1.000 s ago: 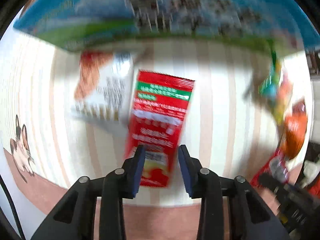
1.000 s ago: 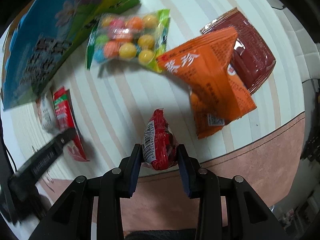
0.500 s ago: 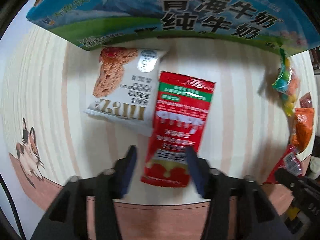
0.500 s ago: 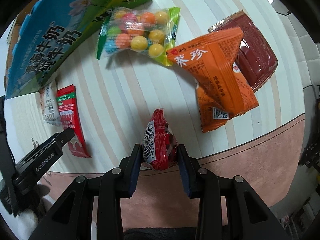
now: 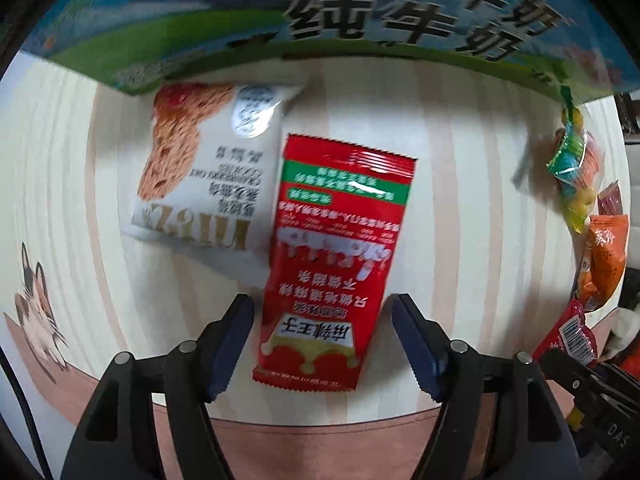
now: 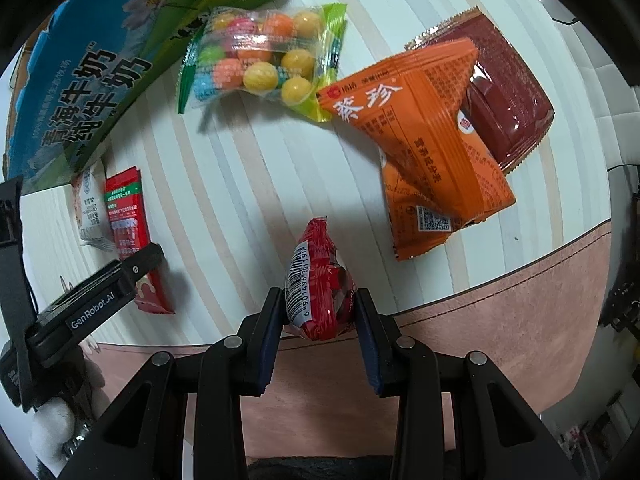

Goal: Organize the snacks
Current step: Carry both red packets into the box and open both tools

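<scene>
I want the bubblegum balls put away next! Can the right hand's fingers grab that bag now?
Probably not yet. The right gripper is shut on a small red packet, so its fingers are full. The gumball bag itself lies uncovered on the table.

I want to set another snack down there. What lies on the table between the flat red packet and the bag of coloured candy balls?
Nothing: in the right wrist view only bare striped table lies between the flat red packet and the bag of coloured candy balls.

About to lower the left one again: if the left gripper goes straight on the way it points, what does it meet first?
Most likely the red sachet, lying flat between the left gripper's jaws, which have just been opening and no longer press it. Under it is the striped table mat. Depth is hard to judge.
</scene>
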`<state>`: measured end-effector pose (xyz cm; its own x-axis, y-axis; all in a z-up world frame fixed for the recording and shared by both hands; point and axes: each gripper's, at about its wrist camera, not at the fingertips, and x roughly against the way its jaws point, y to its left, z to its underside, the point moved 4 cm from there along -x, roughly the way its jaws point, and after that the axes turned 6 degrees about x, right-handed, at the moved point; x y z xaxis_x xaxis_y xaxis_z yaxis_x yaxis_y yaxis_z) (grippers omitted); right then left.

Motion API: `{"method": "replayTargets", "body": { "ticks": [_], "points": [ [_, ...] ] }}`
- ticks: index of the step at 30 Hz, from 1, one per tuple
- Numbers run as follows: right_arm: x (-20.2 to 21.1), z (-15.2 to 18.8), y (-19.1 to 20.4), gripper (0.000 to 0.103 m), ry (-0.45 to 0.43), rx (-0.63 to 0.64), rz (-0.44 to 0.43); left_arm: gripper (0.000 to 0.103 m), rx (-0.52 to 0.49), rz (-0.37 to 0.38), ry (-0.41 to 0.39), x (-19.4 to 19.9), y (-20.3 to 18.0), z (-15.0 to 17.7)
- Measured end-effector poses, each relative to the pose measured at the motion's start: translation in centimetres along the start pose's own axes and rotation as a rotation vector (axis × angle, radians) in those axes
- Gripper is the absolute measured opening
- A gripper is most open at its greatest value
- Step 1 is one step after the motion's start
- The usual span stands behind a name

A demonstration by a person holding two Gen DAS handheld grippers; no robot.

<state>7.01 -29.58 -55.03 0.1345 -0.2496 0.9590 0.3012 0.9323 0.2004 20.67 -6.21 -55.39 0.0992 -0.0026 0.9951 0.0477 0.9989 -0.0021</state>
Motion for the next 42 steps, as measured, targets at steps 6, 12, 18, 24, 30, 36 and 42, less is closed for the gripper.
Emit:
{"method": "replayTargets", "body": {
  "ticks": [6, 12, 18, 24, 30, 36, 42],
  "points": [
    [-0.7, 0.4, -0.1, 0.038, 0.005, 0.007, 0.01, 0.044, -0.02, -0.007, -0.044, 0.8, -1.3, 0.0],
    [-0.9, 0.5, 0.4, 0.038, 0.001, 0.014, 0.009, 0.042, 0.01, -0.003, -0.045, 0.5, -1.6, 1.7],
    [1.6, 0.1, 1.0, 0.038, -0.029, 0.034, -0.009, 0.042, 0.025, 0.012, -0.079, 4.2, -0.1, 4.0],
    [6.1, 0.1, 2.5, 0.038, -0.089, 0.099, -0.046, 0.042, 0.029, 0.115, -0.133, 9.9, 0.4, 6.0],
    [12.6, -1.2, 3.8, 0.038, -0.178, 0.177, -0.089, 0.042, 0.055, 0.196, -0.246, 17.8, 1.1, 4.2],
    [18.4, -6.1, 6.5, 0.038, -0.285, 0.217, -0.089, 0.042, 0.049, 0.191, -0.335, 22.8, 0.5, -1.3],
    [21.5, -13.3, 8.7, 0.038, -0.334, 0.215, -0.022, 0.042, 0.058, 0.076, -0.339, 22.8, 2.1, -8.1]
  ]
}}
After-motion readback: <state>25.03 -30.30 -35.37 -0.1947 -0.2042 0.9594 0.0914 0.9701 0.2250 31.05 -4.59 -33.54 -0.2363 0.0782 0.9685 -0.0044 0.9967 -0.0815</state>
